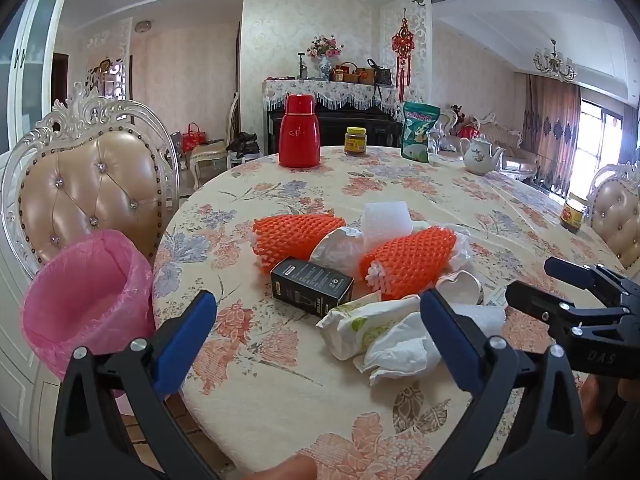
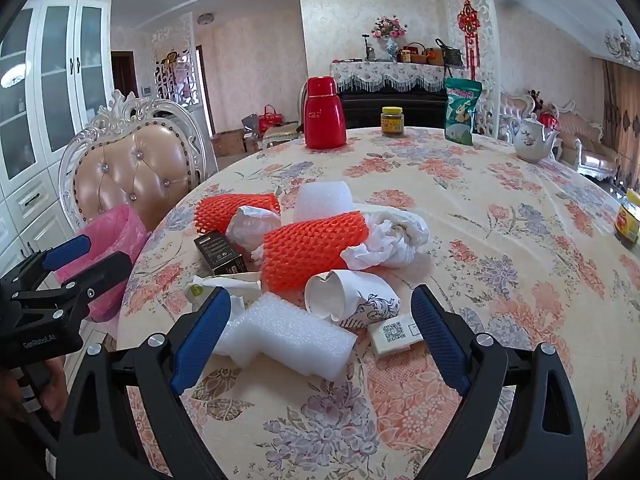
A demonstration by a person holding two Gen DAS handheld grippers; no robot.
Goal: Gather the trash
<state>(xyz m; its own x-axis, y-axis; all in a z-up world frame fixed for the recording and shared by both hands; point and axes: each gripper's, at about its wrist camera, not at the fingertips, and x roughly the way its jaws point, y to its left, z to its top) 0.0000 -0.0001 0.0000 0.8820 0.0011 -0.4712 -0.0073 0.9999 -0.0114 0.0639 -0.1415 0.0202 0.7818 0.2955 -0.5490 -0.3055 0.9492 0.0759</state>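
A heap of trash lies on the round floral table (image 1: 280, 380): two orange foam nets (image 1: 296, 236) (image 2: 316, 248), a black box (image 1: 312, 286), crumpled white paper (image 2: 392, 240), a green-printed wrapper (image 1: 356, 326), a crushed paper cup (image 2: 352, 300), a white foam piece (image 2: 292, 336) and a small QR-code packet (image 2: 394, 334). A bin with a pink liner (image 1: 84, 300) stands left of the table. My left gripper (image 1: 318, 308) is open, hovering before the wrapper and box. My right gripper (image 2: 320, 308) is open over the foam piece and cup, touching nothing.
At the table's far side stand a red thermos (image 1: 299, 132), a jar (image 1: 355, 141), a green bag (image 1: 420, 130) and a white teapot (image 1: 480, 156). Another jar (image 2: 629, 220) sits at the right edge. A padded chair (image 1: 92, 188) stands behind the bin.
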